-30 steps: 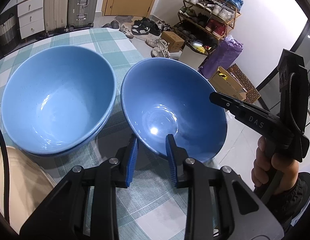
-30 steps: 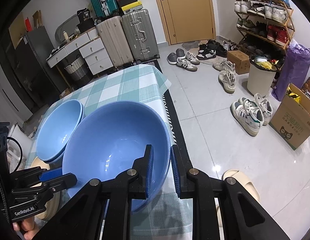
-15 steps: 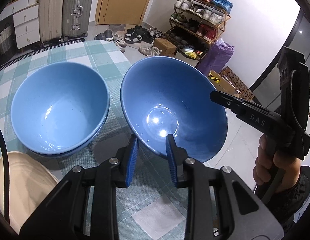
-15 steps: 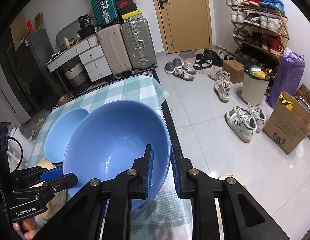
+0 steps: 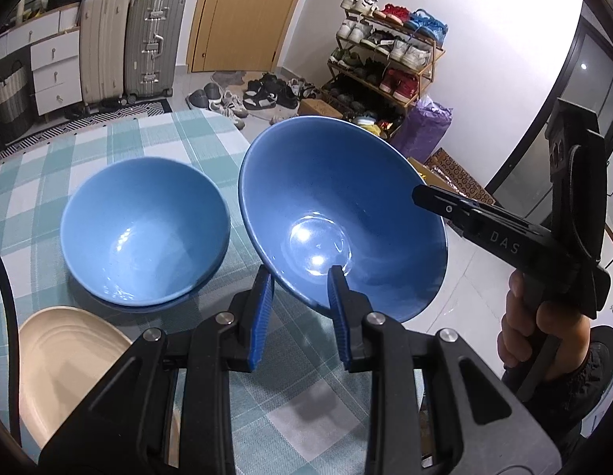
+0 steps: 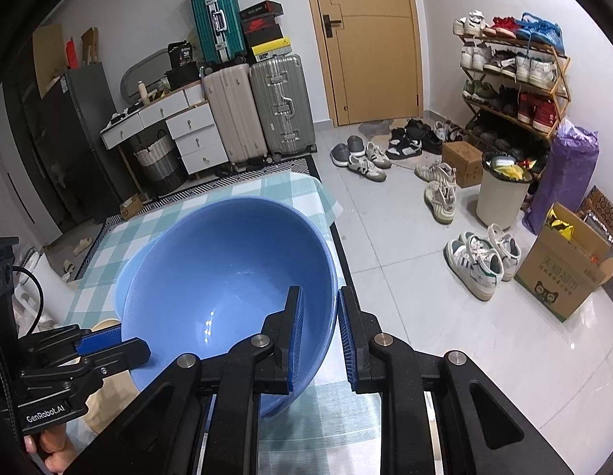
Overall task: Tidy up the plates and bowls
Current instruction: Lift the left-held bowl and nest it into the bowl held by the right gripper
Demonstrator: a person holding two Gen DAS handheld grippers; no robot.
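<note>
Blue bowl (image 5: 346, 206), rim pinched between both jaws

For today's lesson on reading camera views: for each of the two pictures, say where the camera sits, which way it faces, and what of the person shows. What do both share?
Left wrist: on the left gripper, facing down at the held blue bowl; right hand shows.
Right wrist: on the right gripper, facing the door; fingers show.
Shared: the bowl, checked tablecloth, shoe rack.
</note>
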